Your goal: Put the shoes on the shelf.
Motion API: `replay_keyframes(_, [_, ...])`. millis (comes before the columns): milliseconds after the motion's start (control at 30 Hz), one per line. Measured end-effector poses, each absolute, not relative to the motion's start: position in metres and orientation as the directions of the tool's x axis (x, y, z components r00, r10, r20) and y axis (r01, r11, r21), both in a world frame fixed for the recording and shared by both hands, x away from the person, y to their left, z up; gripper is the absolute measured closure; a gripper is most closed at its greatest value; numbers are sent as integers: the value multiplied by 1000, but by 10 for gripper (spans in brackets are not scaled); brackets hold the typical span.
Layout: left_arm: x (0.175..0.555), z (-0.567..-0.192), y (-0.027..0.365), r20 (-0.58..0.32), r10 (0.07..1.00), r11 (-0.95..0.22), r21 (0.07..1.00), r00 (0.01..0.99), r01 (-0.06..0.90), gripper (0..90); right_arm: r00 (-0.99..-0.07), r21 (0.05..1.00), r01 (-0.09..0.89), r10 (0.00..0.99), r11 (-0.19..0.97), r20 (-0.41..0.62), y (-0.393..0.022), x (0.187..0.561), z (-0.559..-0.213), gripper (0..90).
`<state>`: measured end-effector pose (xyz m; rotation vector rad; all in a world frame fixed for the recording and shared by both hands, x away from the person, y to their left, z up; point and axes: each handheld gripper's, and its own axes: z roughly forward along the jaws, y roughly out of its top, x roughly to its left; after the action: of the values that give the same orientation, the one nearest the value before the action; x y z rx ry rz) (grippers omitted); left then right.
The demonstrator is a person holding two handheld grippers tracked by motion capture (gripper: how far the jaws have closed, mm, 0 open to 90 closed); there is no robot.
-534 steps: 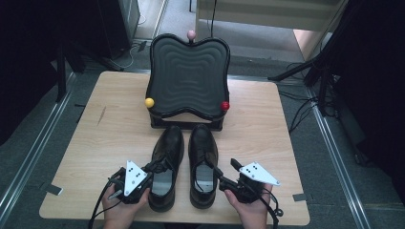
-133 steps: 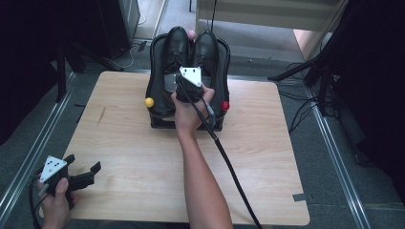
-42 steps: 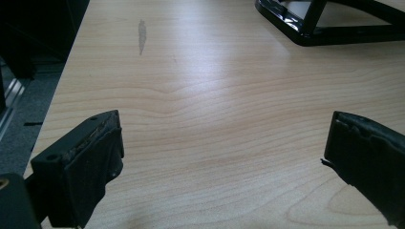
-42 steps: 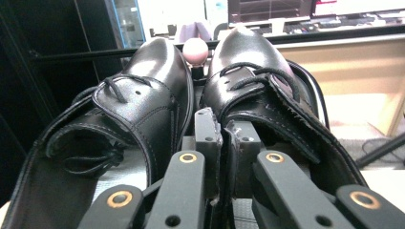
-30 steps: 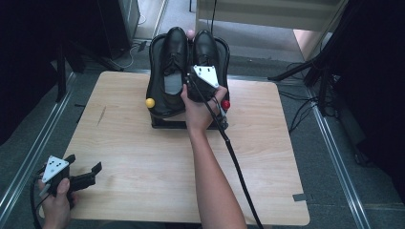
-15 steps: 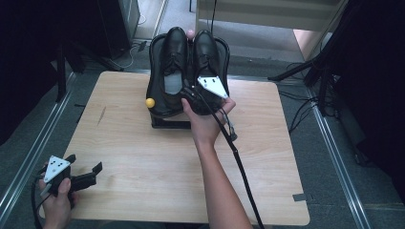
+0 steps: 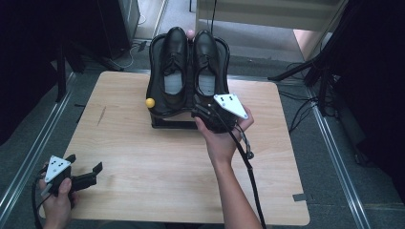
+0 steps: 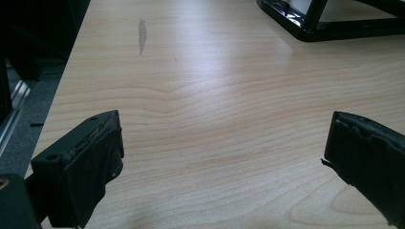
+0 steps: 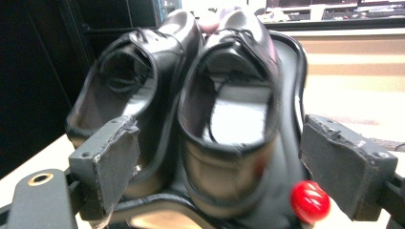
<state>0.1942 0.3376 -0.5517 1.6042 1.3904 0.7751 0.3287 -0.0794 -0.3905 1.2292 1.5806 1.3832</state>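
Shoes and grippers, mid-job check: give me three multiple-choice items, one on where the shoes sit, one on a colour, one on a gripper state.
1. Where are the two black shoes?
A. flat on the table's near edge
B. side by side on the black rack
C. on the floor

2. What colour is the knob at the rack's left side in the high view?
A. yellow
B. blue
C. green

3. How does the left gripper stand?
A. shut on a shoe
B. shut on a knob
C. open over bare table

Answers:
1 B, both shoes lean on the rack at the far side of the table.
2 A, the knob is yellow; another knob in the right gripper view is red.
3 C, the left gripper view has its jaws wide apart with only wood between them.
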Motion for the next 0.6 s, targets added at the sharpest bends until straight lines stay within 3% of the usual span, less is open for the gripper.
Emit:
replay_keyframes(233, [194, -552, 337, -69, 980, -24, 893, 188, 450, 5, -304, 976, 213, 952, 50, 18, -107, 313, -411, 119])
replay_keyframes(600, [194, -552, 336, -62, 982, -27, 893, 181, 449, 5, -249, 959, 282, 967, 20, 53, -172, 294, -462, 100])
